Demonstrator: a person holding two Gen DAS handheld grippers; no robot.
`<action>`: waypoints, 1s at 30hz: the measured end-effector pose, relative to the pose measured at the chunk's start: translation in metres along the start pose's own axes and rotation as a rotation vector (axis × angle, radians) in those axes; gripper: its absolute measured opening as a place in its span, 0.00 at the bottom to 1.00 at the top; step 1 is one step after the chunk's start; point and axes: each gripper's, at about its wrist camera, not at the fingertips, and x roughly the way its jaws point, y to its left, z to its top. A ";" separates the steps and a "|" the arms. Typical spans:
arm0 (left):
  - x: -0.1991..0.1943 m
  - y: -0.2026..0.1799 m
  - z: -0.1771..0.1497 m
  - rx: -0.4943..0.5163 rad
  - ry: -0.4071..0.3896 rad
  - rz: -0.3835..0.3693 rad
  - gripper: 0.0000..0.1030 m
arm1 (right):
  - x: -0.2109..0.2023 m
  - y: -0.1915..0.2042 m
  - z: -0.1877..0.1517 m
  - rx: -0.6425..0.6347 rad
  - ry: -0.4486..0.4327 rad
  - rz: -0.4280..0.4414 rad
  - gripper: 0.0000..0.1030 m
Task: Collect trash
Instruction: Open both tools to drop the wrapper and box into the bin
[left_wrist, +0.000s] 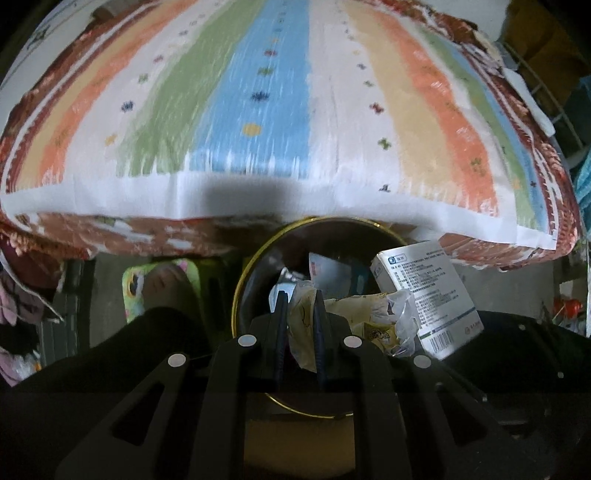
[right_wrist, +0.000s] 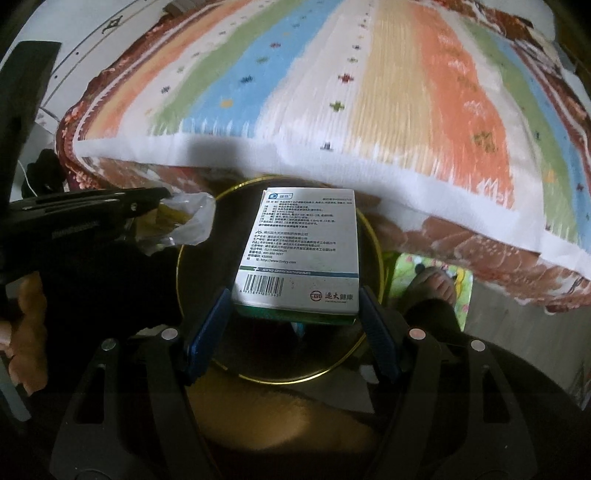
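Both claws hang over a round, dark bin with a gold rim (right_wrist: 373, 236) that sits on the floor just in front of the bed. The left claw (left_wrist: 301, 299) has its two dark fingers pressed in on a crumpled wrapper (left_wrist: 304, 325), clear plastic with yellow print, which bulges out above and to the right of the fingertips; from the right wrist view the same wrapper (right_wrist: 184, 221) pokes out of the left claw's tip at the bin's left edge. The right claw (right_wrist: 295, 314) pinches a white medicine box (right_wrist: 299, 254) by its near end, the blue pads (right_wrist: 208, 328) pressing on either side, so the box sticks out forward over the bin's mouth with its barcode and printed text facing up. In the left wrist view that box (left_wrist: 428, 295) stands tilted just right of the wrapper. More scraps lie down inside the bin. A striped bedspread (left_wrist: 258, 110) in orange, green, blue and cream covers the bed behind. A bare foot in a patterned slipper (right_wrist: 436, 284) rests on the floor beside the bin.
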 end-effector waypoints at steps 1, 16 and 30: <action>0.003 0.000 0.001 -0.007 0.011 0.003 0.12 | 0.003 0.000 0.000 0.002 0.010 0.002 0.64; 0.022 0.008 0.015 -0.129 0.042 -0.036 0.42 | 0.025 -0.010 0.007 0.076 0.066 0.041 0.77; -0.050 0.006 -0.018 0.034 -0.147 -0.088 0.57 | -0.030 -0.008 -0.006 0.019 -0.129 -0.031 0.81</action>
